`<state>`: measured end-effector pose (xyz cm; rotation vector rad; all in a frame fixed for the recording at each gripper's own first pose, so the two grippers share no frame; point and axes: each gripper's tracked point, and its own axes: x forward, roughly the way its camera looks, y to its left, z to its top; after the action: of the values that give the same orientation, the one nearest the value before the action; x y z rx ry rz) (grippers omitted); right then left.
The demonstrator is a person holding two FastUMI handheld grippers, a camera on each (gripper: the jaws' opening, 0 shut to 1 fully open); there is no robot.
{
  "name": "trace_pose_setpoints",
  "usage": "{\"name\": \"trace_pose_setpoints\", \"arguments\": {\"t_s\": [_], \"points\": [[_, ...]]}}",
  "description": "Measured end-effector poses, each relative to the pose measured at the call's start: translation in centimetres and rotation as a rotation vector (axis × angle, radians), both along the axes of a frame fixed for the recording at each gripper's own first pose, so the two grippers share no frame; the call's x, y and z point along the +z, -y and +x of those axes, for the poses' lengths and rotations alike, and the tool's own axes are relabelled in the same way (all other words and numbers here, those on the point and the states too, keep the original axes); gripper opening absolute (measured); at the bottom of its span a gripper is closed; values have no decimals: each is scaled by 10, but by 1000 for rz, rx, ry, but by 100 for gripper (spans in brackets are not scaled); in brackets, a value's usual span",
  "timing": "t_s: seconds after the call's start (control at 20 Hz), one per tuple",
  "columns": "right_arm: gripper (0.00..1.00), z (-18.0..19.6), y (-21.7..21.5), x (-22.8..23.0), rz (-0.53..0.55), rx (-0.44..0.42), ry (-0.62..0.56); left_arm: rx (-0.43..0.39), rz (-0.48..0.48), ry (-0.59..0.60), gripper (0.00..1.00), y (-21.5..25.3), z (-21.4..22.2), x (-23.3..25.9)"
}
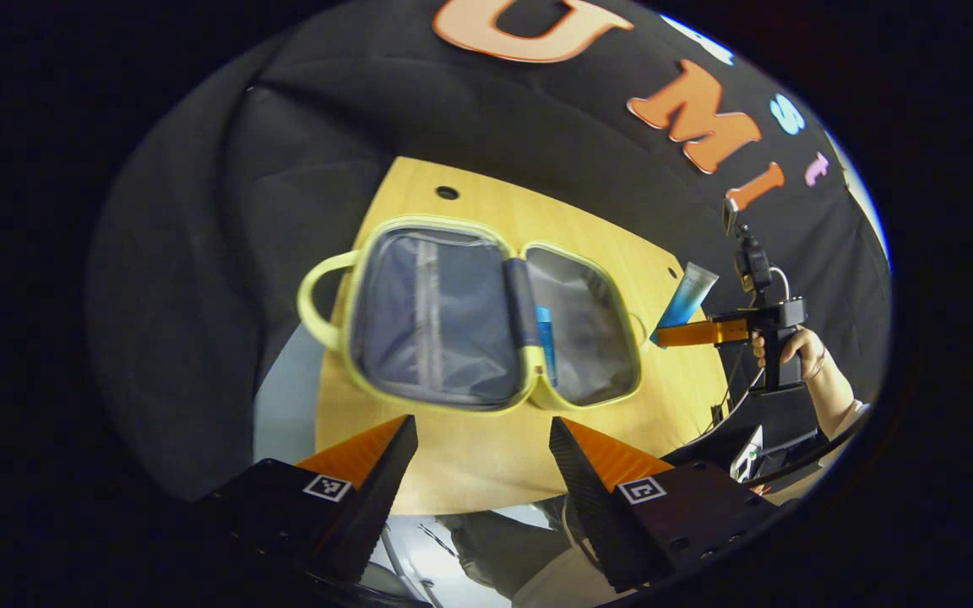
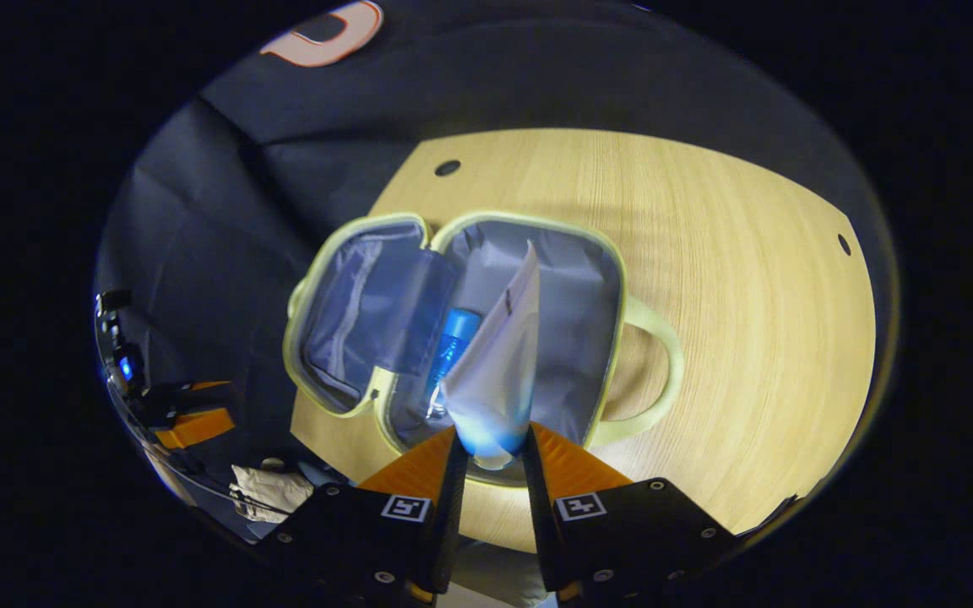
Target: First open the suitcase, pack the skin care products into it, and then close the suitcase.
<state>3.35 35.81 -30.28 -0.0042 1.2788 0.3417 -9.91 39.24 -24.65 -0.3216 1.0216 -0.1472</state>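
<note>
Suitcase [image 2: 486, 329] lies open, right hand-held gripper [image 2: 491, 452] clamping a tube [image 2: 499, 355], seemingly above it, left hand-held gripper [image 1: 482, 447] spread.

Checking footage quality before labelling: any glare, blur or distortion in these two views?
Right gripper view: glare whitens the tube's lower end between the right gripper; table edge bows. Left gripper view: suitcase slightly soft, its rim curved by the fisheye.

Wood table [image 2: 706, 279] – black cloth wall [image 1: 419, 110] behind.
</note>
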Motion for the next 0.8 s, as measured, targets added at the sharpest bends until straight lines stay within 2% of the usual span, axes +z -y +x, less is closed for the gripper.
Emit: {"name": "trace_pose_setpoints", "arguments": {"t_s": [0.25,0.3,0.35,0.4,0.5,0.7,0.8], "points": [[40,19,4,-64,-125,-26,-56,123,-44,-58,98,-41,-36,-10],[35,24,8,-72,-150,-29,-48,136,-57,-65,98,-42,-41,-14],[40,25,11,-76,-162,-23,-47,143,-58,-72,98,-44,-45,-15],[40,24,11,-77,-166,-20,-49,144,-49,-78,98,-47,-48,-16],[47,26,5,-72,-140,-13,-27,145,-31,-78,98,-49,-48,-19],[96,21,-1,-49,-93,-10,15,142,-29,-62,98,-52,-41,-21],[95,20,-5,-30,-62,-2,76,155,-38,-51,98,-58,-33,-25]]}}
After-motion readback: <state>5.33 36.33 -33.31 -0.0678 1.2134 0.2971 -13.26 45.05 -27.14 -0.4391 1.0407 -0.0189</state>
